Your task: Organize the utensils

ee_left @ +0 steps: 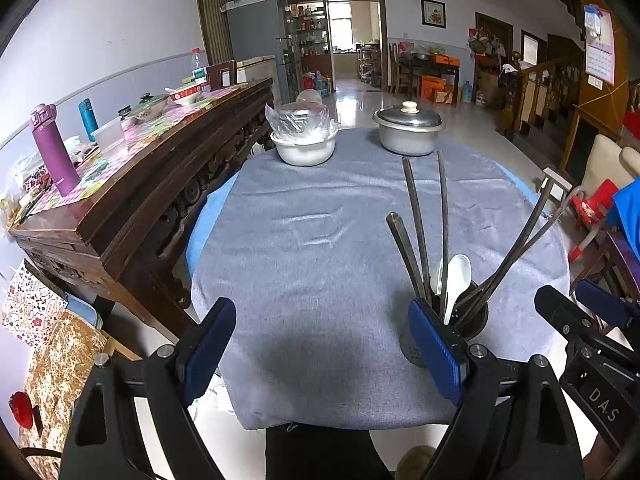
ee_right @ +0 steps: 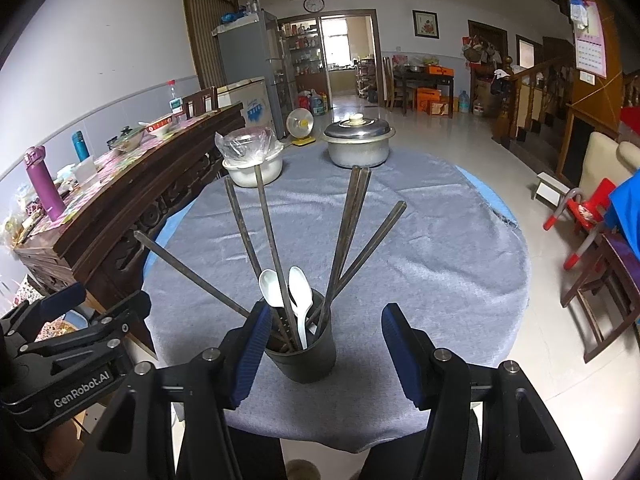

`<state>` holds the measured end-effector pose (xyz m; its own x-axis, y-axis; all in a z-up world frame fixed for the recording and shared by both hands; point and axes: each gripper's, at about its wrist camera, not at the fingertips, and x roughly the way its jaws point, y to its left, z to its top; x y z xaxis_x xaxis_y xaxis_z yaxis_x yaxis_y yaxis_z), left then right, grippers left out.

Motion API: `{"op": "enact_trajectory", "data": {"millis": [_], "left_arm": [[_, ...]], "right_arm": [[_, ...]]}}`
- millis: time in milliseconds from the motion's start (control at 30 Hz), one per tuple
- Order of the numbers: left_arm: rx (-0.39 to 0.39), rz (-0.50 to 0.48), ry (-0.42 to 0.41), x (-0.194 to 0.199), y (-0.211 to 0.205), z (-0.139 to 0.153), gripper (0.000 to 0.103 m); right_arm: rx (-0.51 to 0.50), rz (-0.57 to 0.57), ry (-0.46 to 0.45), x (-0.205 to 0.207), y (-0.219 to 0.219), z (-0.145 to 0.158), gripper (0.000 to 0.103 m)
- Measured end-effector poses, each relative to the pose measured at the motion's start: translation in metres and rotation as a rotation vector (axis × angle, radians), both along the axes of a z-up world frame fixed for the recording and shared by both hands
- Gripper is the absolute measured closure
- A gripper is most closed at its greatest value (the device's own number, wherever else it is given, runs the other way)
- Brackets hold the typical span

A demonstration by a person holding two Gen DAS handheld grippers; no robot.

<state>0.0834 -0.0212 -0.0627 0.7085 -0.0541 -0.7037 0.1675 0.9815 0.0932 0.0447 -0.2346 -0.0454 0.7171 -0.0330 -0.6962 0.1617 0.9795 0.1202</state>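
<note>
On the near edge of the grey-clothed worktop (ee_right: 420, 240) stands the dark holder (ee_right: 302, 354), bearing fanned chopsticks (ee_right: 266, 232) and two white spoons (ee_right: 301, 292). The right tongs (ee_right: 320, 354) straddle it, released, pads apart from its wall; the left tongs (ee_left: 324, 344) gape over bare cloth. The holder likely tips easily: grip low on its stiff wall. Open cloth lies beyond.
</note>
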Motion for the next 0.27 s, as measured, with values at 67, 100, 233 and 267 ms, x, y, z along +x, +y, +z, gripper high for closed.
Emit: {"op": "enact_trajectory", "data": {"millis": [67, 100, 233, 267], "left_arm": [[0.004, -0.001, 0.001, 0.002, -0.001, -0.002, 0.015], [-0.002, -0.006, 0.003, 0.004, -0.001, -0.004, 0.015], [-0.038, 0.024, 0.011, 0.019, 0.014, -0.011, 0.015], [-0.047, 0.032, 0.016, 0.027, 0.020, -0.014, 0.015]], "right_arm": [[0.003, 0.006, 0.002, 0.002, 0.001, -0.003, 0.041], [0.005, 0.009, 0.002, 0.003, 0.001, -0.005, 0.041], [0.017, 0.010, 0.017, 0.006, -0.013, -0.019, 0.042], [0.011, -0.001, 0.022, 0.007, -0.019, -0.024, 0.042]]}}
